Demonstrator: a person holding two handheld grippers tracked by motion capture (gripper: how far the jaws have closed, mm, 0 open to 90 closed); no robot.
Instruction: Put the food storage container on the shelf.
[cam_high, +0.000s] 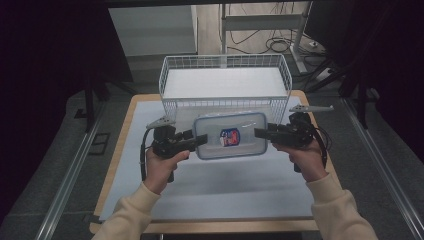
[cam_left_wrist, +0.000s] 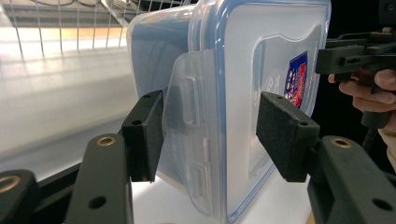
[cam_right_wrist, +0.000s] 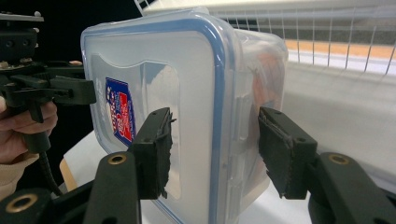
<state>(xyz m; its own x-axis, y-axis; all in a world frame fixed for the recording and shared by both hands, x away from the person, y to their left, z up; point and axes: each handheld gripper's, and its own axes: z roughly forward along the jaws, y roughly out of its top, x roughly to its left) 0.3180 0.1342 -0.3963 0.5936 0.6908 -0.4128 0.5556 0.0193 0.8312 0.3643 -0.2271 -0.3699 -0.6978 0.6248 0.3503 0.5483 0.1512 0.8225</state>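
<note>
A clear plastic container (cam_high: 230, 135) with a blue-rimmed lid and a red and blue sticker hangs above the white mat, held level between both hands. My left gripper (cam_high: 201, 140) is shut on its left short end, and my right gripper (cam_high: 260, 133) is shut on its right short end. In the left gripper view the container (cam_left_wrist: 243, 70) stands on edge, and the left gripper (cam_left_wrist: 212, 135) clamps it across lid and base by the latch flap. The right gripper view shows the right gripper (cam_right_wrist: 217, 149) pinching the container (cam_right_wrist: 187, 70) the same way, the left gripper (cam_right_wrist: 70, 91) at the far end.
A white wire basket (cam_high: 225, 60) stands at the back of the table, just behind the container, its inside bare. A white mat (cam_high: 215, 185) covers the wooden tabletop (cam_high: 114, 165). Dark floor, rails and cables surround the table.
</note>
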